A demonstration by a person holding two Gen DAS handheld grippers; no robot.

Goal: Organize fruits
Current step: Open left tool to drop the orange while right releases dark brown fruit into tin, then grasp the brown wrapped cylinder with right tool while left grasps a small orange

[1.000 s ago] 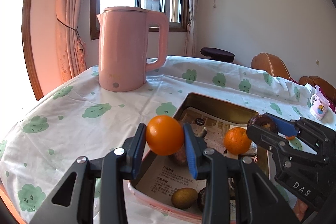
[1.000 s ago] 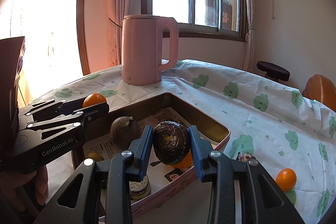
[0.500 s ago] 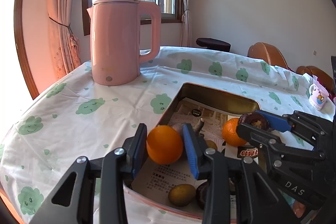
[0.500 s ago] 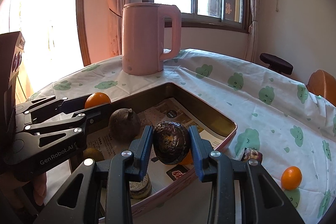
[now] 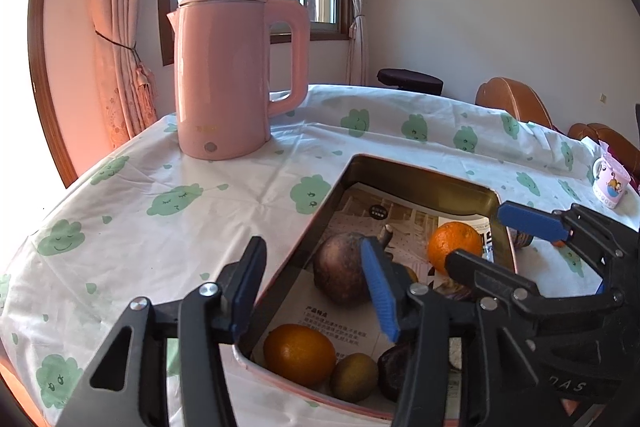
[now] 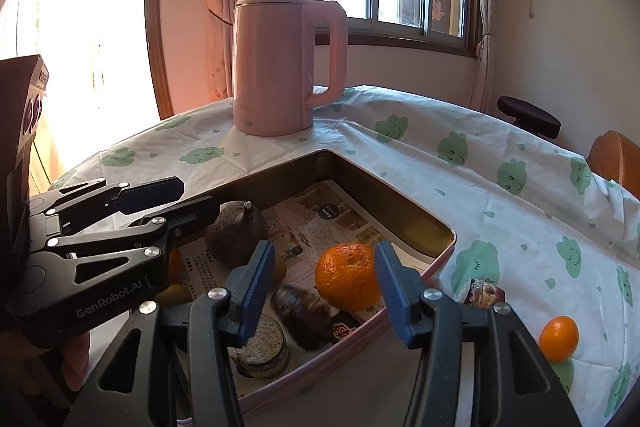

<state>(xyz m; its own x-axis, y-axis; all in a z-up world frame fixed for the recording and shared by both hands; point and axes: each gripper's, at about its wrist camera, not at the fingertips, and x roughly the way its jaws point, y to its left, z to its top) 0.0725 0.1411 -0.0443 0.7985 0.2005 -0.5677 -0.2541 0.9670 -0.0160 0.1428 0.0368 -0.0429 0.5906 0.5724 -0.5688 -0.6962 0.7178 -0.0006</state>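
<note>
A pink-rimmed metal tray [image 5: 424,179] [image 6: 404,211] lined with printed paper sits on the table. My left gripper [image 5: 312,291] is open and empty over its near left corner. A smooth orange [image 5: 299,354] lies in the tray just below it, beside a kiwi [image 5: 354,377]. My right gripper [image 6: 324,287] is open and empty over the tray's near edge. A dark fruit [image 6: 304,315] lies blurred below it, next to a rough orange [image 6: 347,275] [image 5: 455,247]. A brown round fruit [image 5: 340,267] [image 6: 236,233] sits mid-tray.
A pink kettle [image 5: 236,75] [image 6: 286,67] stands beyond the tray. A small orange fruit [image 6: 559,338] and a snack wrapper [image 6: 480,293] lie on the cloud-print cloth right of the tray. A round biscuit pack [image 6: 260,345] sits in the tray. A small mug [image 5: 610,183] stands far right.
Both grippers have opened. The orange dropped from my left gripper into the tray's near corner. The dark fruit dropped from my right gripper into the tray. Both views tilted downward.
</note>
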